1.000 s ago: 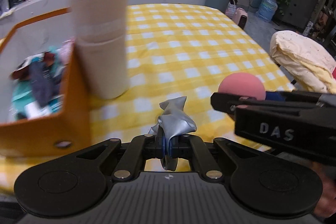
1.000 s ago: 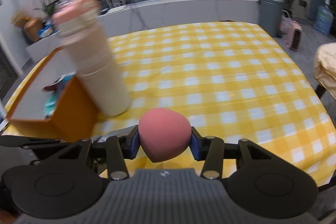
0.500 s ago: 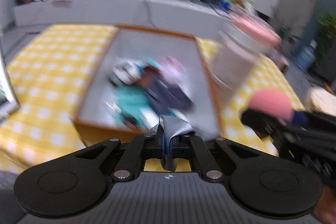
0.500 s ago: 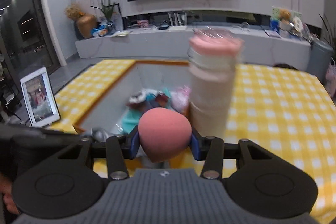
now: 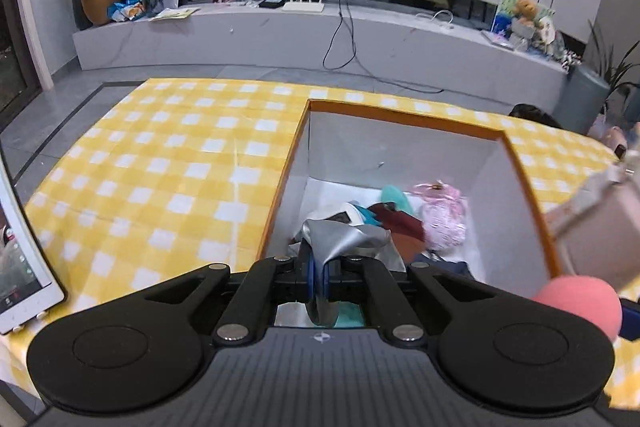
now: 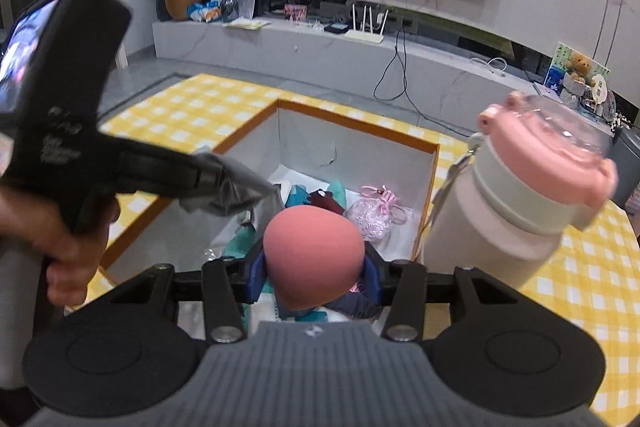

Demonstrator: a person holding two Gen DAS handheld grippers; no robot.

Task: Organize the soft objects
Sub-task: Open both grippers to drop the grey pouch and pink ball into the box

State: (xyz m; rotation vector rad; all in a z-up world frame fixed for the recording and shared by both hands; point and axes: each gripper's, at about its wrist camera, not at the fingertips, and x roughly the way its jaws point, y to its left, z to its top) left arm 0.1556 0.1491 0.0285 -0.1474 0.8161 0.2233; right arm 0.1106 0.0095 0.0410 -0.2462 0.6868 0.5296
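An open orange-edged box [image 5: 520, 163] with white inner walls sits on a surface covered by a yellow and white checked cloth [image 5: 168, 163]. Inside the box lies a loose heap of soft items: a pink drawstring pouch [image 5: 442, 217] towards the right wall, a dark red cloth [image 5: 400, 221], a teal piece [image 5: 394, 199] and something dark blue at the near end. The heap overlaps, so an exact count of its pieces cannot be made; at least four colours show.

There are two grippers. The left gripper [image 5: 319, 277] is pinched almost fully closed on one crumpled silver-grey cloth [image 5: 344, 237], held above the near end of the box. The right gripper [image 6: 314, 273] is partly open, its blue pads pressing both sides of one pink egg-shaped sponge [image 6: 314, 255], also held over the box's near end.

In the right wrist view, the left gripper's black body crosses the left of the frame, gripped by a person's hand [image 6: 60, 239], and hides part of the box's left rim. One beige bottle with a pink lid [image 6: 524, 203] stands just beside the box's right wall, blurred. One white tablet [image 5: 20, 259] is cut off at the left edge of the left wrist view; its screen content is too small to read.
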